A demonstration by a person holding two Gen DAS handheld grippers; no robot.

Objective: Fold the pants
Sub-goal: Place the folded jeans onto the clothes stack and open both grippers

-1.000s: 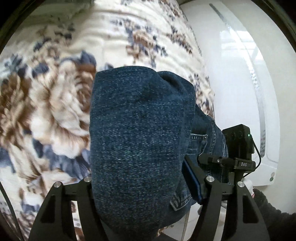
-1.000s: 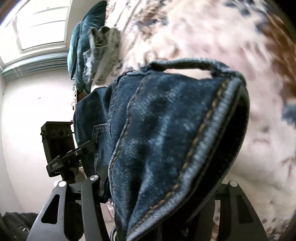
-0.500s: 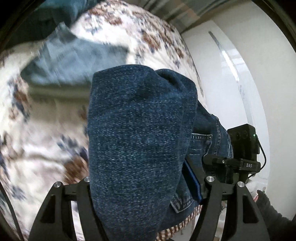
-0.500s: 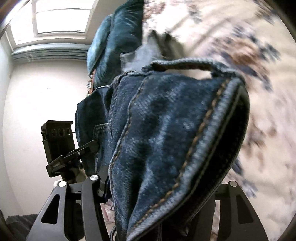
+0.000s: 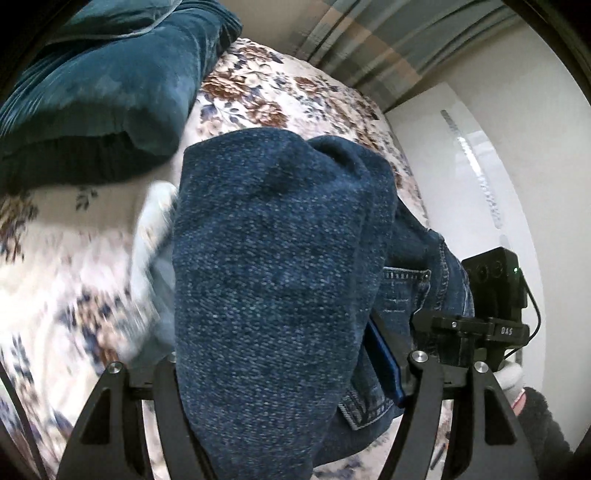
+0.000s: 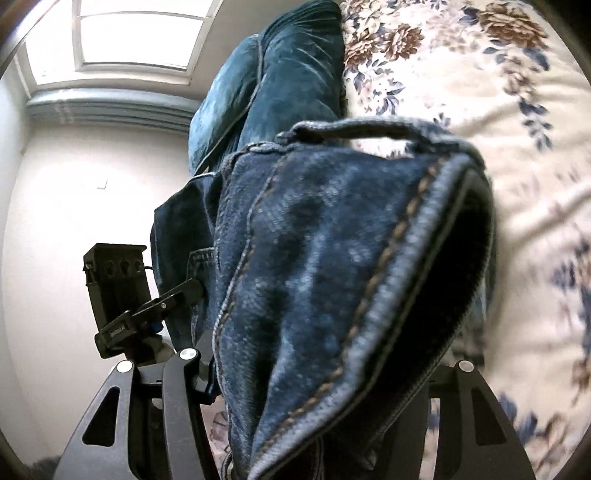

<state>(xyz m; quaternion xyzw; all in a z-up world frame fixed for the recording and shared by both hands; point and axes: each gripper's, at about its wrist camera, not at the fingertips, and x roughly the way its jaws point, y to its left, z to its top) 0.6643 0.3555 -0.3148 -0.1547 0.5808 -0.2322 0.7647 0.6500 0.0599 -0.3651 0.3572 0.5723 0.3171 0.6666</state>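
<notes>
1. Left gripper [image 5: 280,369]: fingers clamped on a thick bunch of the jeans [image 5: 273,280]. The denim fills the gap between the two black fingers and bulges up and forward over them, hiding the tips.
2. Right gripper [image 6: 314,369]: fingers clamped on the jeans' [image 6: 332,266] stitched hem edge; a belt loop or strap arches across the top of the bunch. Tips hidden by cloth.
3. Jeans are held up off the bed [image 5: 74,258], hanging between the two grippers. A back pocket shows in the left view, in the stretch running toward the right gripper.
4. Pose: the grippers sit side by side, close together, each visible in the other's camera. The right one [image 5: 491,325] shows low right in the left view; the left one [image 6: 122,306] shows low left in the right view. Both point roughly toward the head of the bed.
5. A gloved hand [image 5: 511,376] with a dark fuzzy sleeve shows at the lower right edge of the left view, behind the right gripper.
6. Bed has a cream floral cover [image 6: 498,129]. A teal pillow [image 5: 96,85] lies at its far end. A pale blurred cloth [image 5: 151,258] lies on the cover just left of the jeans.
7. Background: striped curtain [image 5: 388,33], white panel [image 5: 461,166], window [image 6: 122,37] above a pale wall.
</notes>
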